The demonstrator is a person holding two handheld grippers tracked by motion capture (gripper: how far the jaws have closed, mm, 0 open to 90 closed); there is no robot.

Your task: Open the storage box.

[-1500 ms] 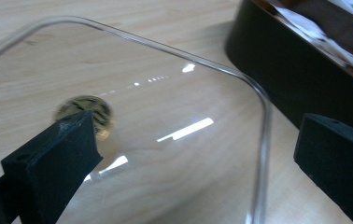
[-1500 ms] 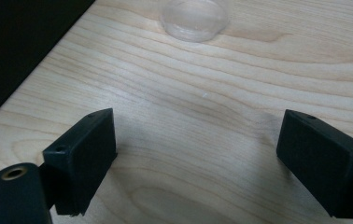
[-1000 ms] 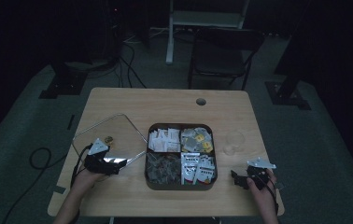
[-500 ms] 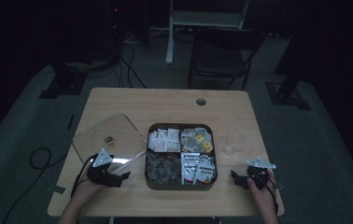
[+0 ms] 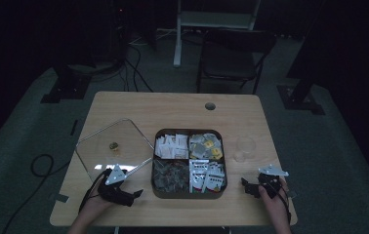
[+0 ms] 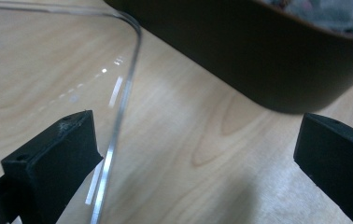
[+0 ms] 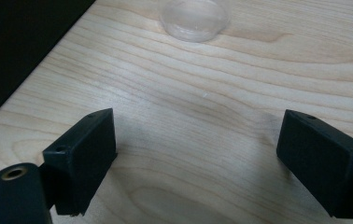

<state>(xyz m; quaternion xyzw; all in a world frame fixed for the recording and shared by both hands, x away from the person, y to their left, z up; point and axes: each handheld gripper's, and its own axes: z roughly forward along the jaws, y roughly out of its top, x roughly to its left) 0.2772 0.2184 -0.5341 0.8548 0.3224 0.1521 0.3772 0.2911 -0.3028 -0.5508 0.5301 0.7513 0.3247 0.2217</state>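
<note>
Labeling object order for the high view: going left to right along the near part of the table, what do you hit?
Left tool → divided snack tray → right tool. The clear lid lies above the left tool and overlaps it sideways, so it is left out of the order.

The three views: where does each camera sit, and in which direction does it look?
High view: above the person's side, looking forward and down on the table; forearms and both claws enter from below.
Left gripper view: rides the left claw, open jaws facing the clear lid beside the brown tray.
Right gripper view: rides the right claw, open jaws facing bare wood and a clear cup.
Shared: lid, tray and cup appear from above too.
</note>
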